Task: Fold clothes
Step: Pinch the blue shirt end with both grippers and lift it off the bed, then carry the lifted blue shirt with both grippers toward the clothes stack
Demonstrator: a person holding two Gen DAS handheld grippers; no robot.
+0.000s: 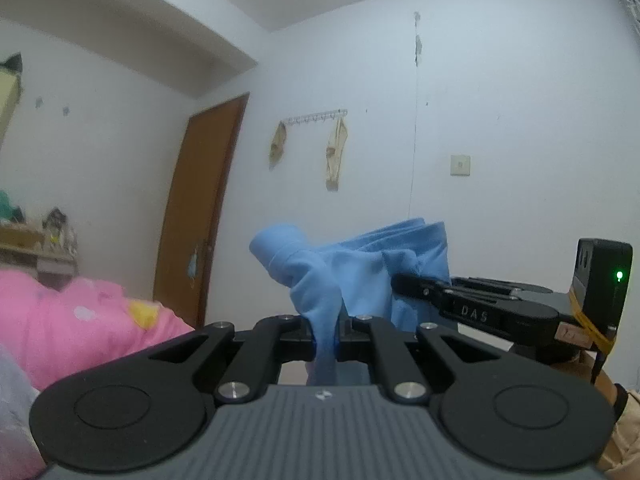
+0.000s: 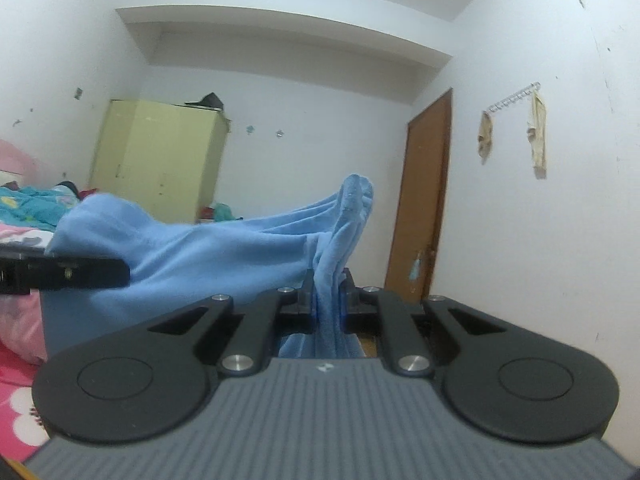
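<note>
Hanging in mid-air between the two tongs, the light blue garment (image 2: 208, 252) is clear of the bed, presumably so it can drape and be squared before a fold is laid. Left tongs (image 1: 326, 336) are closed tight on a bunched strip of the fabric; right tongs (image 2: 329, 304) are likewise clamped on a gathered edge, cloth rising above and falling below the jaws. Both sets sit close together and level, keeping the span taut. Beyond the left tongs lies a pink quilt (image 1: 80, 320); behind both stands a brown door (image 2: 424, 200).
</note>
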